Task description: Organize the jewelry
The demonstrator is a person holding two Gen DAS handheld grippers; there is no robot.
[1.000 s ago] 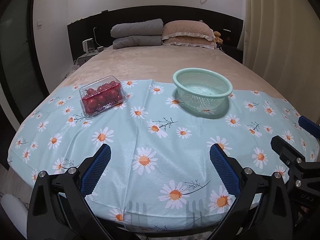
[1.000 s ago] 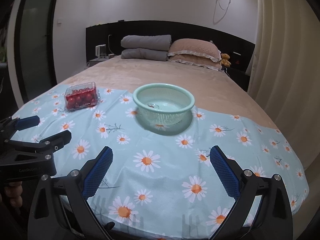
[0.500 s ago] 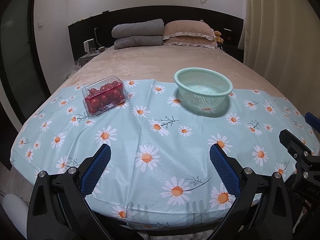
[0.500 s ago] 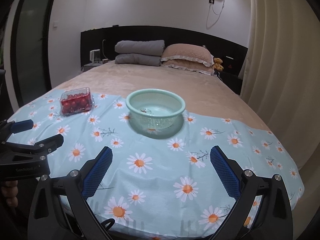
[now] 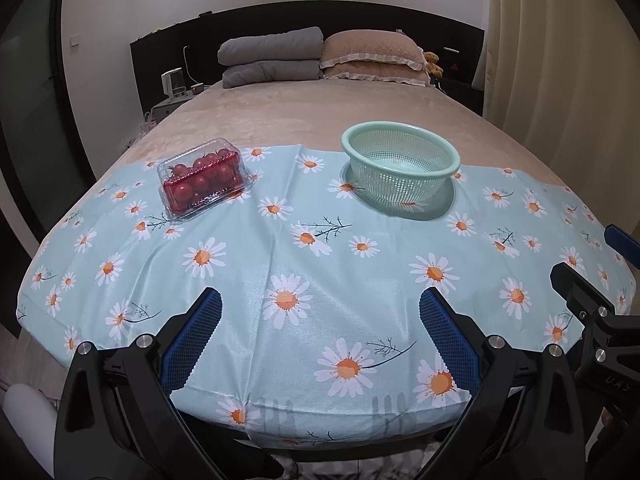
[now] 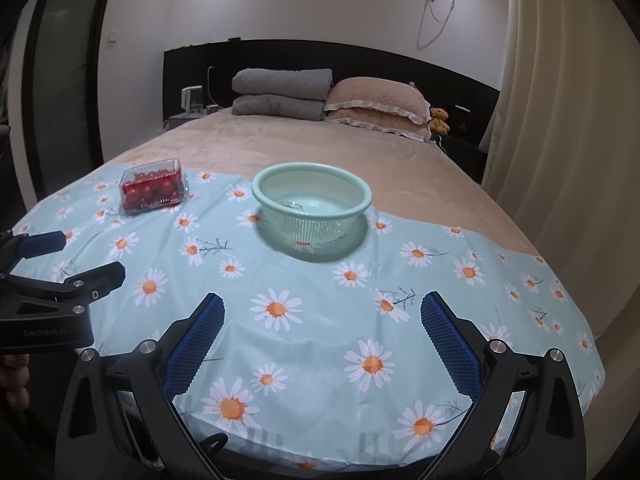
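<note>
A mint green mesh basket [image 5: 401, 148] stands on the daisy-print cloth [image 5: 248, 264] over the bed's foot. In the right wrist view the basket [image 6: 312, 184] holds a small thin silvery piece of jewelry [image 6: 291, 205] on its bottom. My left gripper [image 5: 320, 320] is open and empty, above the cloth's near edge. My right gripper [image 6: 320, 322] is open and empty too, near the same edge. Each gripper shows at the edge of the other's view: the right one [image 5: 592, 280] and the left one [image 6: 60, 256].
A clear plastic box of cherry tomatoes [image 5: 202, 178] sits at the cloth's back left, also in the right wrist view [image 6: 154, 190]. Folded grey blankets [image 5: 272, 58] and beige pillows [image 5: 372, 54] lie at the headboard. A curtain [image 6: 560, 120] hangs on the right.
Both grippers have drawn back and risen from the bed, so the cloth's near edge and more of the room show. Both stay open. The basket and tomato box have not moved.
</note>
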